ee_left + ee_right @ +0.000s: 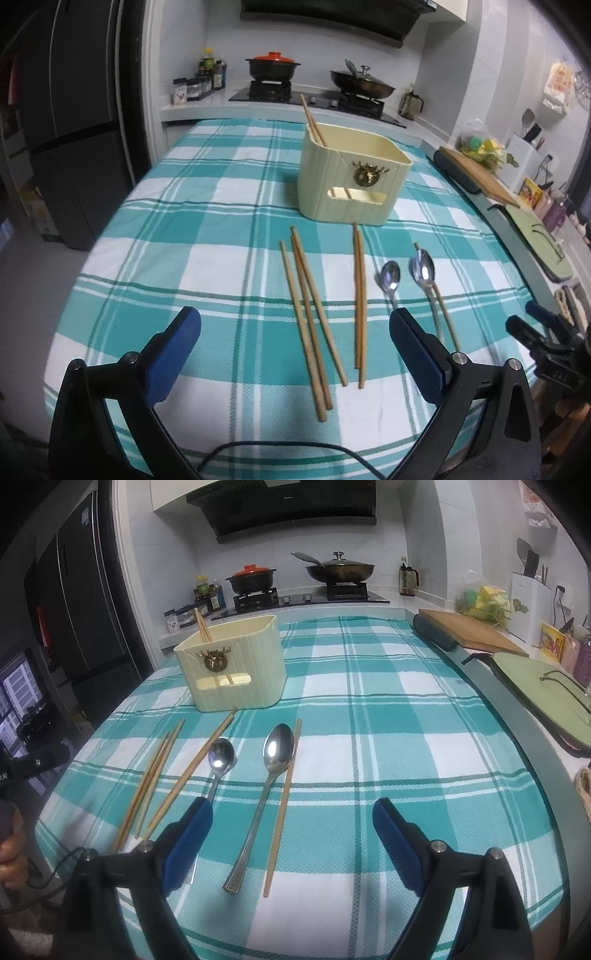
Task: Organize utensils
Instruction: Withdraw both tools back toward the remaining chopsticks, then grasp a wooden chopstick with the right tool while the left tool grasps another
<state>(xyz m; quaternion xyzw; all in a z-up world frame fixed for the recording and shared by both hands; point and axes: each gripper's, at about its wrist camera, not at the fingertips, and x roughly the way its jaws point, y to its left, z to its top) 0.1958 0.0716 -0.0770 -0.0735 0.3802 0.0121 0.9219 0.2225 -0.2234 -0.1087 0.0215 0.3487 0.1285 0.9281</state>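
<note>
A cream utensil holder (352, 177) (232, 664) stands on the teal checked tablecloth with two chopsticks (313, 122) (202, 626) in it. In front of it lie three loose chopsticks (308, 314) (151, 790), a chopstick pair (359, 302) (192, 771), a small spoon (389, 278) (219, 762), a large spoon (424, 275) (275, 760) and a single chopstick (445, 317) (282, 808). My left gripper (295, 332) is open above the near ends of the chopsticks. My right gripper (291, 819) is open over the large spoon's handle; it also shows in the left wrist view (532, 332).
A stove with a red-lidded pot (273, 66) (251, 578) and a wok (362, 85) (340, 570) stands behind the table. A wooden cutting board (480, 173) (472, 631) and a green lid (543, 698) lie on the right counter. A dark fridge (74, 129) is at left.
</note>
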